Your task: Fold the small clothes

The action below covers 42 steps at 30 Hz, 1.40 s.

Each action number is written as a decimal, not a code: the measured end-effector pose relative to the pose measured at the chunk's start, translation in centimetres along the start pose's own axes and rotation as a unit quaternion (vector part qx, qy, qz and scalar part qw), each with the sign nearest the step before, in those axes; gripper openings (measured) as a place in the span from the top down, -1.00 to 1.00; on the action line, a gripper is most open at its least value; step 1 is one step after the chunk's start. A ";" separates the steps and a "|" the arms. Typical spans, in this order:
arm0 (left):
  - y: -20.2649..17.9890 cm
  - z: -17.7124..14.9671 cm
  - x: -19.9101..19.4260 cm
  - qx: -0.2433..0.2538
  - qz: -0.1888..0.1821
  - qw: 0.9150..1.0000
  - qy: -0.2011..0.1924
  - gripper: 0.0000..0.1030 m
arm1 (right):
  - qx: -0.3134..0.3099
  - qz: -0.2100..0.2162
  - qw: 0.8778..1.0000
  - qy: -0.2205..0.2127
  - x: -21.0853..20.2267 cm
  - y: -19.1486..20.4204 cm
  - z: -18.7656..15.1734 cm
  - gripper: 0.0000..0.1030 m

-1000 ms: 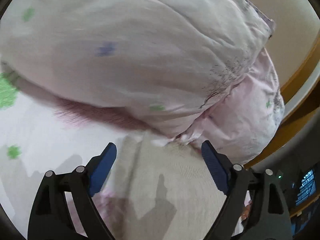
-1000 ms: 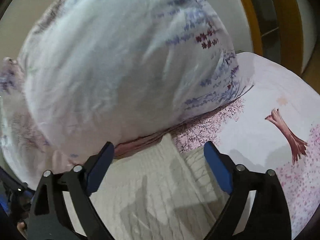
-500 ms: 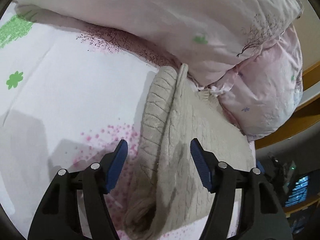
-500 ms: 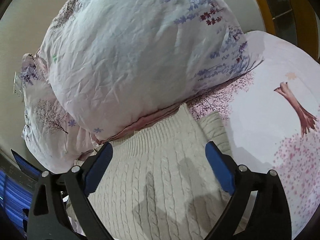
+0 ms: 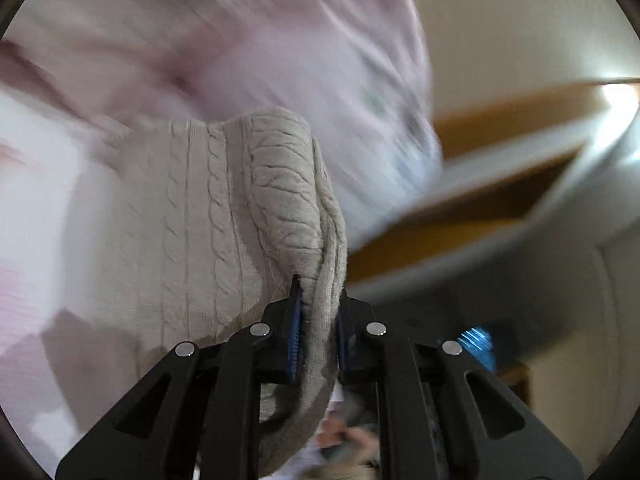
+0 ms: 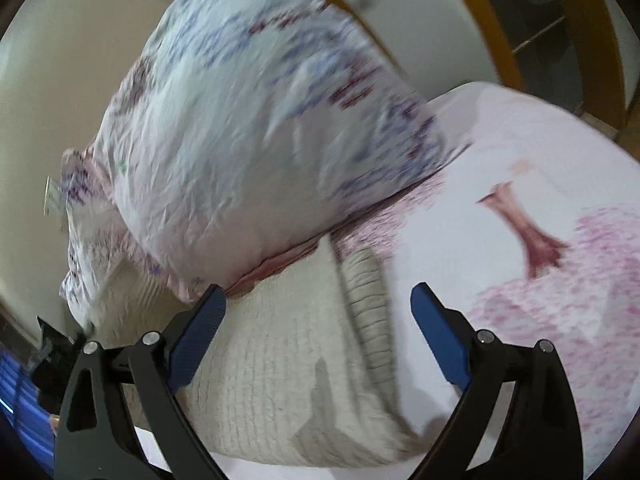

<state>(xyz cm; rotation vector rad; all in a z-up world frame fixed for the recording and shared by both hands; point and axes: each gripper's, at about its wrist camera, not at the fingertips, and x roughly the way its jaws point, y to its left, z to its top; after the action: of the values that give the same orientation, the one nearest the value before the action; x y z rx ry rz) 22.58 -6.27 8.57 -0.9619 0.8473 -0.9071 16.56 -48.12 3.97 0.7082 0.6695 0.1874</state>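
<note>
A sweater (image 5: 224, 216) edge is clamped in the left gripper (image 5: 318, 332) at 6 o'clock — lifted for folding; the right gripper (image 6: 316, 332) is held apart above it, a grasp likely needed next.

Left gripper (image 5: 318, 320) clamped tight, its 2 blue pads nearly together on a fold of knit; right gripper (image 6: 318, 328) spread wide, holding nothing.

Two wrist cameras, close over a bed

The left wrist view looks along its fingers, very near the knitted sweater (image 5: 224, 216), pillow (image 5: 280, 48) blurred at 12 o'clock. The right wrist view sits further back, facing the same sweater (image 6: 288, 352) and pillow (image 6: 248, 132) at 11 o'clock.
</note>
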 end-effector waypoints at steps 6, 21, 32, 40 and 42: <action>2.8 -3.6 16.2 -0.145 -0.116 0.966 0.177 0.57 | 0.030 -0.023 0.999 0.016 -1.2 -3.0 0.6 -0.82; 5.7 -2.0 3.2 0.088 0.258 0.958 0.087 -0.32 | 0.037 0.009 0.972 0.233 8.7 -2.9 1.8 -0.77; 7.9 -4.5 6.2 0.038 0.209 0.973 0.093 -0.38 | 0.044 0.044 0.972 0.228 9.4 -3.4 0.1 0.30; 6.1 -3.9 -0.2 0.070 0.138 0.983 0.096 0.27 | -0.006 0.117 0.971 0.206 7.6 4.0 -1.6 0.42; 4.8 -3.5 -4.7 0.107 0.146 0.981 0.064 0.27 | -0.043 0.140 0.964 0.222 8.4 7.6 -3.0 0.43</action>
<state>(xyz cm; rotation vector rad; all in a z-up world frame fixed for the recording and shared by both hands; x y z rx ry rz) 18.88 -1.68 3.86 -0.5791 0.9505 -0.7919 21.69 -37.57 3.02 0.6804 0.9802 0.6462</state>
